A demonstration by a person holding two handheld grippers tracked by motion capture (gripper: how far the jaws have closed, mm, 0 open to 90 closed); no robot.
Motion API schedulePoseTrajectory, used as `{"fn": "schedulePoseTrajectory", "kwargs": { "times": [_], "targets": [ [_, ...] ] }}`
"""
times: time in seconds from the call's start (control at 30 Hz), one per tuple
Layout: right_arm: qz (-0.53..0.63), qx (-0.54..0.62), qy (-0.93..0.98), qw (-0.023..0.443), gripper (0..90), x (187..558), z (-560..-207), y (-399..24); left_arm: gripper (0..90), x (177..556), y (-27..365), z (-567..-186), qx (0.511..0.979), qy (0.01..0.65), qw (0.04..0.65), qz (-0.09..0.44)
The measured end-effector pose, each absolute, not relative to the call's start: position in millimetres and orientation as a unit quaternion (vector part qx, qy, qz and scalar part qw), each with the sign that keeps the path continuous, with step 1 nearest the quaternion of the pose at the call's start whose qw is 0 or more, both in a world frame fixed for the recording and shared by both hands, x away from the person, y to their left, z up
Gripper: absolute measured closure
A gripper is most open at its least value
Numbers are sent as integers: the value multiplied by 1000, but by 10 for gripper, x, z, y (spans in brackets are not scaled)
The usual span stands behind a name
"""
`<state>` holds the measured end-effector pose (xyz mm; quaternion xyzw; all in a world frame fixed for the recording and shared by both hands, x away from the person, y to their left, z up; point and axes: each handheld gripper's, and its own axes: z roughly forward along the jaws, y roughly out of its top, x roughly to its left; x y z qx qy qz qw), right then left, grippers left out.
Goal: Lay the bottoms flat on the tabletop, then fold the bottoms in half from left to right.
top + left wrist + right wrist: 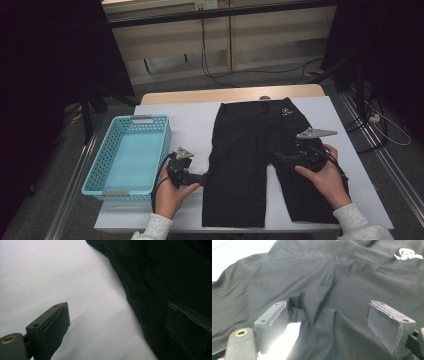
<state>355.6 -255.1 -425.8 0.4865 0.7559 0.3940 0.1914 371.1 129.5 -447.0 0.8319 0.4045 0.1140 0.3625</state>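
Note:
A pair of black shorts (pixel 250 150) lies flat on the white table cover (pixel 190 120), waistband at the far side, with a small white logo (pixel 285 112) near it. My left gripper (pixel 204 176) lies low at the outer edge of the shorts' left leg, open. In the left gripper view one pad (pixel 57 317) is over white cover, the other over the black fabric (pixel 162 277). My right gripper (pixel 276 156) rests by the crotch on the right leg, open. In the right gripper view the jaws (pixel 332 315) stand wide over wrinkled cloth (pixel 324 270), gripping nothing.
An empty light-blue plastic basket (pixel 141 118) stands on the left part of the table, just beside my left hand. Cables trail on the floor beyond the table's far edge. White cover shows to the right of the shorts (pixel 345 145).

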Motion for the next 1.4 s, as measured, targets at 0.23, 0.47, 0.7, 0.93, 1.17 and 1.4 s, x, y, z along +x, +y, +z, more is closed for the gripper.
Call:
{"fn": "schedulePoseTrajectory", "kwargs": {
  "times": [0.23, 0.47, 0.7, 0.93, 1.17, 1.4],
  "targets": [
    [397, 483, 756, 193, 168, 3636, -4249, -2411, 76, 3698, 1285, -4486, 839, 400, 350, 118],
    [397, 477, 759, 196, 165, 3655, -4226, -2328, 85, 3704, 1263, -4526, 842, 397, 344, 123],
    [403, 475, 757, 195, 164, 3647, -4206, -2303, 85, 3695, 1227, -4544, 845, 392, 341, 124],
    [402, 474, 758, 198, 162, 3646, -4202, -2292, 93, 3700, 1224, -4561, 847, 389, 338, 131],
    [406, 472, 757, 198, 156, 3610, -4180, -2289, 114, 3695, 1203, -4593, 847, 390, 331, 146],
    [411, 475, 752, 199, 158, 3593, -4176, -2320, 172, 3670, 1135, -4580, 847, 392, 332, 138]
  ]
}}
